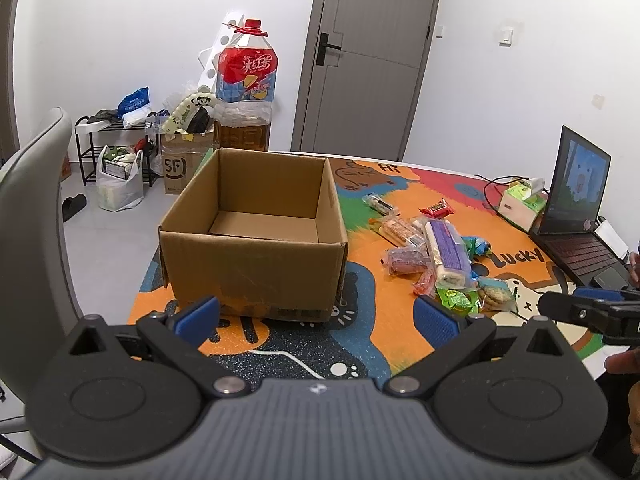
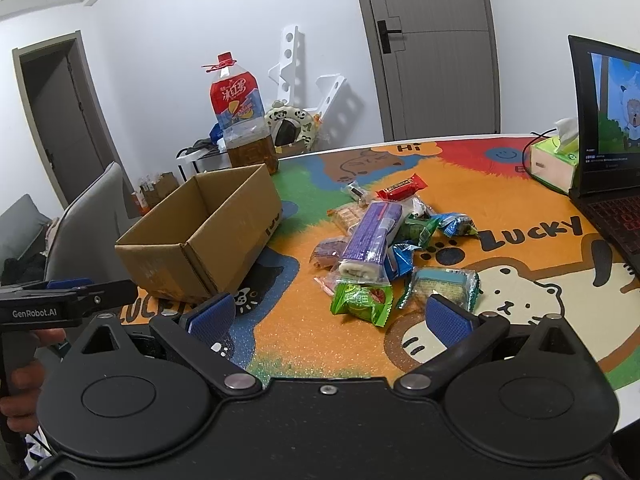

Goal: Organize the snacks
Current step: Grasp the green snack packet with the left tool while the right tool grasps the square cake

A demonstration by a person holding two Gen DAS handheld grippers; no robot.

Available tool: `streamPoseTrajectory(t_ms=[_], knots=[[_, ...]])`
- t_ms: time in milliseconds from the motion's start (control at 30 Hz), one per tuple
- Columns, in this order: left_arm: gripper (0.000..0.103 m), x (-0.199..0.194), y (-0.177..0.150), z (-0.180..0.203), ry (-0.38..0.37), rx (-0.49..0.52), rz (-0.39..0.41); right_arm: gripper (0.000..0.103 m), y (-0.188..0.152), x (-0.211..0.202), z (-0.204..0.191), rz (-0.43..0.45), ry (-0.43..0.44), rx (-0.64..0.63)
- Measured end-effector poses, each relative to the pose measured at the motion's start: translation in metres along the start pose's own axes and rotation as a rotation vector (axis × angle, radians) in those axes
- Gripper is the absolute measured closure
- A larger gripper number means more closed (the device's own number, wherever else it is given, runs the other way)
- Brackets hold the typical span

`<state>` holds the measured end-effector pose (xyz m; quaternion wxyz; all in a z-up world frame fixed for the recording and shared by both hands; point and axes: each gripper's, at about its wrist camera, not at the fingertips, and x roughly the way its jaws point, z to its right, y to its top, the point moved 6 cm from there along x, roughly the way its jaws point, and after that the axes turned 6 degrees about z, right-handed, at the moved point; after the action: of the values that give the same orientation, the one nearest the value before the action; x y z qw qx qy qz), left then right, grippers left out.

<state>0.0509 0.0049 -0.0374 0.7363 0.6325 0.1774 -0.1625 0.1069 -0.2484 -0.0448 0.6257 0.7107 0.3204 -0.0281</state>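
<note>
An empty cardboard box (image 1: 256, 236) (image 2: 208, 236) stands open on the colourful mat. To its right lies a pile of wrapped snacks (image 1: 436, 256) (image 2: 384, 248), with a long purple roll pack (image 2: 372, 240) on top and a green packet (image 2: 360, 300) nearest me. My left gripper (image 1: 320, 316) is open, hovering just in front of the box with nothing between its blue pads. My right gripper (image 2: 332, 316) is open too, just short of the green packet. Each gripper shows at the edge of the other's view.
A big iced-tea bottle (image 1: 245, 92) stands behind the box. A tissue box (image 2: 554, 160) and an open laptop (image 2: 604, 128) occupy the right side of the table. A grey chair (image 1: 28, 216) is at the left. Bags, a rack and a door lie beyond.
</note>
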Motion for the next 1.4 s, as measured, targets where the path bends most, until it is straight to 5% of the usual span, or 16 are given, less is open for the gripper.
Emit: streamPoseTrajectory(t_ms=[700,900,1033,1400], knots=[[0.003,0.05,-0.029,0.013,-0.081,-0.012,-0.003,0.0,-0.019,0.037,0.043,0.046,-0.085,0.0],[0.016,0.062,-0.03,0.03,-0.129,-0.015,0.005,0.006,-0.021,0.046,0.061,0.055,-0.103,0.043],[0.029,0.073,-0.031,0.046,-0.168,-0.01,-0.007,0.026,-0.025,0.055,0.069,0.037,-0.102,0.064],[0.044,0.105,-0.034,0.084,-0.217,0.002,-0.034,0.025,-0.025,0.081,0.091,0.021,-0.133,0.118]])
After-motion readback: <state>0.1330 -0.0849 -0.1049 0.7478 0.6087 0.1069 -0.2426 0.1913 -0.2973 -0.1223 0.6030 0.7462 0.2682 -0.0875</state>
